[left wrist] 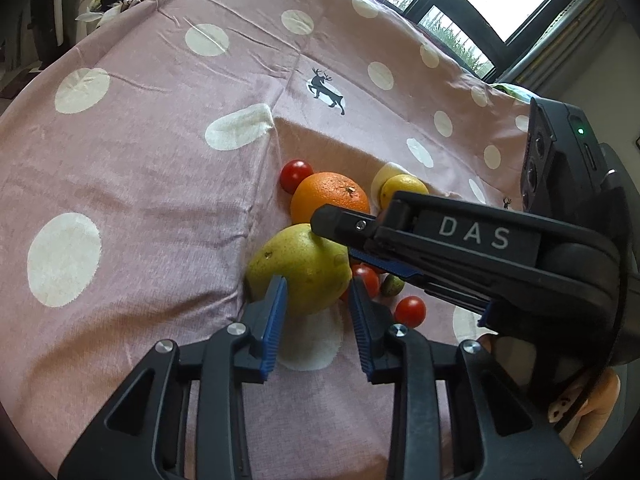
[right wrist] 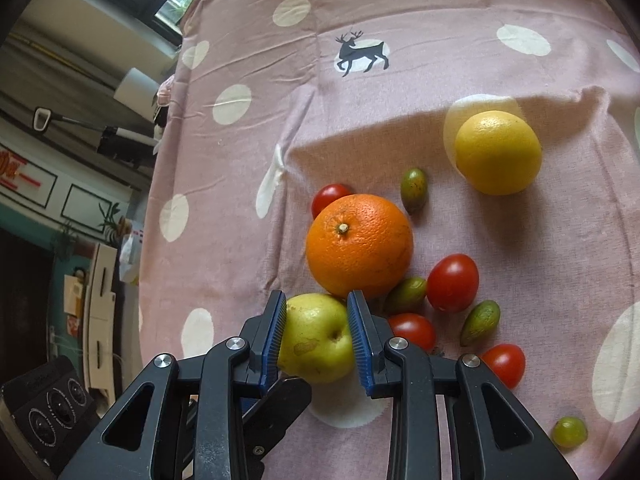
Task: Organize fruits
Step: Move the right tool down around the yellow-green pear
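Note:
A yellow-green pear (left wrist: 302, 266) lies on the pink dotted cloth (left wrist: 140, 160) beside an orange (left wrist: 330, 196), a lemon (left wrist: 402, 188), red cherry tomatoes (left wrist: 295, 175) and small green fruits (left wrist: 391, 285). My left gripper (left wrist: 318, 312) is open, its blue pads either side of the pear's near end. My right gripper (right wrist: 317, 330) shows in the left wrist view (left wrist: 344, 224) coming in from the right over the pear. In the right wrist view its pads flank the pear (right wrist: 316, 338); contact is unclear. The orange (right wrist: 359, 245), lemon (right wrist: 498, 152) and tomatoes (right wrist: 453, 282) lie beyond.
The cloth folds into a ridge (left wrist: 260, 184) left of the fruit. A green grape (right wrist: 569, 432) lies apart at the lower right. The cloth's far edge meets a dark-framed window (left wrist: 480, 8). Shelves and clutter (right wrist: 60, 200) stand past the cloth's left edge.

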`<state>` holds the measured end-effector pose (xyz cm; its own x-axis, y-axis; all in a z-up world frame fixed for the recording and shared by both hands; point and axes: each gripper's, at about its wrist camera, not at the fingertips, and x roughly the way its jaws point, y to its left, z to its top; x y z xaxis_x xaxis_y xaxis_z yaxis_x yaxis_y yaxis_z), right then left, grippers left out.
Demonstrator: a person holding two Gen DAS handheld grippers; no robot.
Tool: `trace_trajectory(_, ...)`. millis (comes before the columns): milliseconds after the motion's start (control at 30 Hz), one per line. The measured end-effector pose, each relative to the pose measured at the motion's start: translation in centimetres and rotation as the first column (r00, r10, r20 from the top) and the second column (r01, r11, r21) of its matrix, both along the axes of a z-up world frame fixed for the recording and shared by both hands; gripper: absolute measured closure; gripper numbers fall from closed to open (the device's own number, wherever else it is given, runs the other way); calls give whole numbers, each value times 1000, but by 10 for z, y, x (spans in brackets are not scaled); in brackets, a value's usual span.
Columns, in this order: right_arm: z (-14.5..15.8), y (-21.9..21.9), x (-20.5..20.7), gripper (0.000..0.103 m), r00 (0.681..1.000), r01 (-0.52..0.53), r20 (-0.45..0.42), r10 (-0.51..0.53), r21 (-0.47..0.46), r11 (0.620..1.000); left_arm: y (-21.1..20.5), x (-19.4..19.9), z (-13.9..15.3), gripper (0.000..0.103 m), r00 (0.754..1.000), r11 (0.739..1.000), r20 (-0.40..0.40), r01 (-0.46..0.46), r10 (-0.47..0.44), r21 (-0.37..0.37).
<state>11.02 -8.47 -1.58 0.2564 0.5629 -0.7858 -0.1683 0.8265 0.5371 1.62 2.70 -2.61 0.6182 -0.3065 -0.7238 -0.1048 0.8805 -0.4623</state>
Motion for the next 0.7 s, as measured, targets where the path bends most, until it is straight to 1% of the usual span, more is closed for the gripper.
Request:
trace_trajectory(133,-1,1,-1,68,1000,2,2,-2,-3,1000,0,2,-3,65,1000,1000,-11,-6,6,6)
trace_trajectory(200,-3,2,-1,64,1000,-1,-5,1,1,1000,-1,2,-3,62,1000,1000,-8,-4,4,5)
trace_trajectory(367,-4,1,-1,63,1000,2,-11,-2,9,1000,-2,4,-3,54,1000,1000,-7,-3,3,6)
trace_trajectory(433,-6,1,-1,61,1000,2,-20,-1,18,1000,-2,4,-4,52,1000,1000,-14,-7,7,9)
trace_trajectory(500,-7,1,-1,54,1000,-2,-26,2,10,1000,-1,4,-5,52,1000,1000,-17,-10,10,9)
trace_trajectory(667,-10,4,-1,53,999,-20,-37,21,19,1000,3,8,-11,47,999,1000,-43,-26,26,-2)
trace_trajectory(700,-11,4,-1,49,999,-20,-40,21,19,1000,3,8,-11,46,999,1000,-38,-28,28,3)
